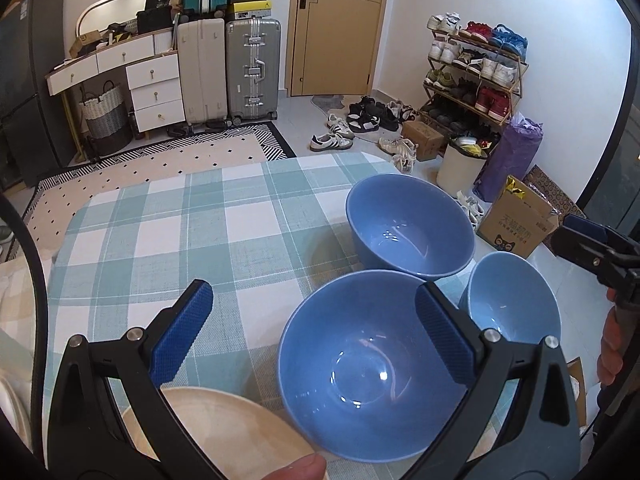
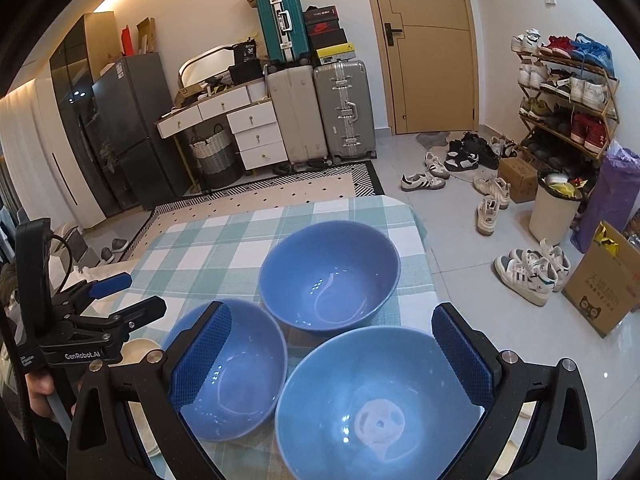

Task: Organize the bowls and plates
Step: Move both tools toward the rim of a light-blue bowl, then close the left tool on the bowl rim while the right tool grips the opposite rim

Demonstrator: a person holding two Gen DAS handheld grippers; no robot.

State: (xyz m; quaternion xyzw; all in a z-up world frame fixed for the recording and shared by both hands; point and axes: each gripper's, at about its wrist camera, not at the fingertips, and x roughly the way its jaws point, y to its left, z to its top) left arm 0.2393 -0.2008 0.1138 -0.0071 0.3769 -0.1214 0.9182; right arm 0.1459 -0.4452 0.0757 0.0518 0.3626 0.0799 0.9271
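Note:
Three blue bowls stand empty on the checked tablecloth (image 1: 168, 232). The far bowl (image 1: 408, 228) (image 2: 328, 272) sits behind the other two. My left gripper (image 1: 312, 334) (image 2: 132, 294) hovers open over the left rim of the middle bowl (image 1: 368, 364) (image 2: 236, 372), its right finger above that bowl. A pale wooden plate (image 1: 224, 428) (image 2: 140, 346) lies under its left finger. My right gripper (image 2: 332, 356) (image 1: 576, 236) is open, its fingers straddling the left part of the right-hand bowl (image 2: 376, 408) (image 1: 516, 300). Nothing is held.
The table's right edge (image 2: 420, 240) drops to a tiled floor strewn with shoes (image 2: 528, 268). A cardboard box (image 2: 604, 288), a white bin (image 2: 554, 212) and a shoe rack (image 2: 568, 100) stand to the right. Suitcases (image 2: 320, 112) and a dresser line the far wall.

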